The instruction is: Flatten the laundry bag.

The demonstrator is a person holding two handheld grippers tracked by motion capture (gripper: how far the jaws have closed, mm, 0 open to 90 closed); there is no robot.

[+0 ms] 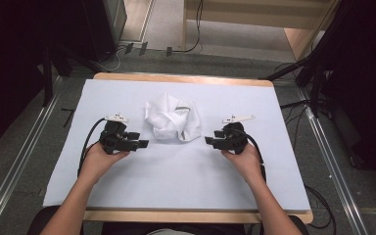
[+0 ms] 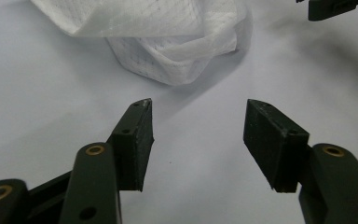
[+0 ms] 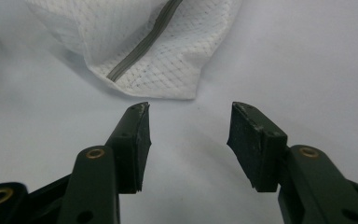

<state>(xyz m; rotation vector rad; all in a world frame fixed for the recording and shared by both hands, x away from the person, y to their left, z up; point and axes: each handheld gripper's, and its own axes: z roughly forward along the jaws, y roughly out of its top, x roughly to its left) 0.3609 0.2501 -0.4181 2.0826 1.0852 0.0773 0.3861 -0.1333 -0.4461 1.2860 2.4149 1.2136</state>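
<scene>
pale table sheet (image 1: pixel 176 176) lies bare around a crumpled white mesh bag (image 1: pixel 170 119) with a grey zipper, mid-table, as left gripper (image 1: pixel 138 139) and right gripper (image 1: pixel 213 142) flank it, jaws spread and empty, seemingly poised to pinch opposite edges.

Grey floor (image 1: pixel 24 147), wooden furniture (image 1: pixel 274 14)

White mesh cloth (image 1: pixel 171 117) – grey stripe (quilted grid) – on pale blue table cover (image 1: pixel 186 181).
</scene>
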